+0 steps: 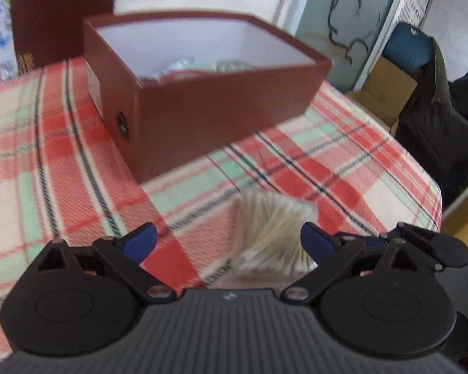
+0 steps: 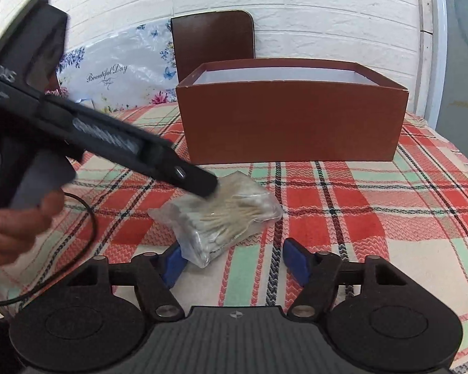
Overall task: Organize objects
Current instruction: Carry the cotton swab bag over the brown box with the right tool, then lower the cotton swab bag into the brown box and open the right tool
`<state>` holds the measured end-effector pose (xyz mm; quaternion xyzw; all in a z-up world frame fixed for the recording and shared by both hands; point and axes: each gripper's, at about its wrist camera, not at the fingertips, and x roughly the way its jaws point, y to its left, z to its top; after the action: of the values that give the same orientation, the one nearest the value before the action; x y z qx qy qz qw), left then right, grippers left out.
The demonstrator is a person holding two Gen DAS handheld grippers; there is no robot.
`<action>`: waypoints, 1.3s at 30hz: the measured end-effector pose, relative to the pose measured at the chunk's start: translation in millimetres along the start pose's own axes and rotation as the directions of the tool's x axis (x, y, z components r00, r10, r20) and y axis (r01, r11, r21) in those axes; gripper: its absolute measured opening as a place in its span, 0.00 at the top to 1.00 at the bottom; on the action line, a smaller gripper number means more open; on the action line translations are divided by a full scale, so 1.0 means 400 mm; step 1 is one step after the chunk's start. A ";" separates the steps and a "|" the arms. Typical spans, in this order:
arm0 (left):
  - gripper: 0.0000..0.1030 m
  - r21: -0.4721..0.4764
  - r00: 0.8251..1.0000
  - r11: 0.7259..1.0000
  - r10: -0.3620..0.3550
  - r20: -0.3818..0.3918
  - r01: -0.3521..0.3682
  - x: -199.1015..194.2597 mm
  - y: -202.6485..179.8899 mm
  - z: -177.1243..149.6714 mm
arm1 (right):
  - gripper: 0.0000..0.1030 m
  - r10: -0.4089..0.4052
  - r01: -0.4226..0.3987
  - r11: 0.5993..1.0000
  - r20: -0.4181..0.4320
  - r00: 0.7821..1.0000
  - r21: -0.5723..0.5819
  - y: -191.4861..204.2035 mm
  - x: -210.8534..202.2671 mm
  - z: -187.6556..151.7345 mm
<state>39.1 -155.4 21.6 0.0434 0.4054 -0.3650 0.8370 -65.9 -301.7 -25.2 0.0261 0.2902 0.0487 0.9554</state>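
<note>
The left gripper (image 1: 228, 241) stands spread wide, tilted down over a clear bag of cotton swabs (image 1: 273, 233) that lies on the plaid cloth (image 1: 46, 143); its blue pads flank the bag without pressing it, as far as the blur lets me judge. The right gripper (image 2: 232, 263) is also spread, nothing pinched: the bag (image 2: 221, 218) lies just ahead, one corner just beside its left pad. In that view the left tool reaches in from the side, a hand (image 2: 12, 227) around its handle. Beyond the bag sits the open brown box (image 2: 291, 124) with a few items inside, its lid (image 2: 213, 40) propped behind.
</note>
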 end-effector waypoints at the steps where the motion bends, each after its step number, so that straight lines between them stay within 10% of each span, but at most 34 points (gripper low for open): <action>1: 0.03 -0.025 0.999 0.999 -0.023 -0.026 0.022 0.014 -0.003 -0.004 | 0.39 0.011 -0.011 1.000 0.003 1.000 0.004 0.000 0.001 0.001; 6: 0.06 -0.007 0.998 0.999 -0.037 -0.050 0.036 0.040 -0.028 -0.011 | 0.64 0.019 -0.018 1.000 0.013 1.000 -0.016 0.008 0.018 0.003; 10: 0.50 -0.011 0.991 0.993 -0.119 -0.064 0.119 0.037 -0.042 0.017 | 0.75 0.018 -0.017 1.000 0.046 0.999 -0.019 0.008 0.010 0.004; 14: 0.52 0.075 0.996 0.993 -0.094 0.004 0.094 -0.012 -0.091 0.045 | 0.77 -0.002 0.003 1.000 0.140 0.990 -0.010 0.005 -0.027 0.015; 28: 0.51 0.184 0.978 0.982 -0.071 0.197 0.035 -0.027 -0.128 0.331 | 0.78 -0.156 0.173 0.985 0.391 0.907 -0.008 -0.089 0.022 0.241; 30: 0.43 0.202 0.975 0.979 -0.029 0.219 -0.016 0.003 -0.136 0.376 | 0.78 -0.183 0.196 0.981 0.392 0.902 0.006 -0.125 0.054 0.276; 32: 0.12 0.226 0.963 0.966 0.067 0.259 -0.128 0.055 -0.142 0.415 | 0.71 -0.223 0.239 0.971 0.386 0.895 0.009 -0.163 0.103 0.317; 35: 0.08 0.184 0.934 0.927 0.288 0.213 -0.328 0.156 -0.110 0.454 | 0.60 -0.276 0.301 0.953 0.316 0.908 -0.033 -0.209 0.201 0.356; 39: 0.07 0.133 0.932 0.933 0.307 0.192 -0.335 0.160 -0.072 0.439 | 0.53 -0.235 0.251 0.968 0.317 0.919 -0.008 -0.218 0.190 0.323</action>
<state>159.9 -277.9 99.8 0.1467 0.2893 -0.2572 0.9103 75.6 -383.1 33.3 -0.0256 0.1345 -0.0679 0.9883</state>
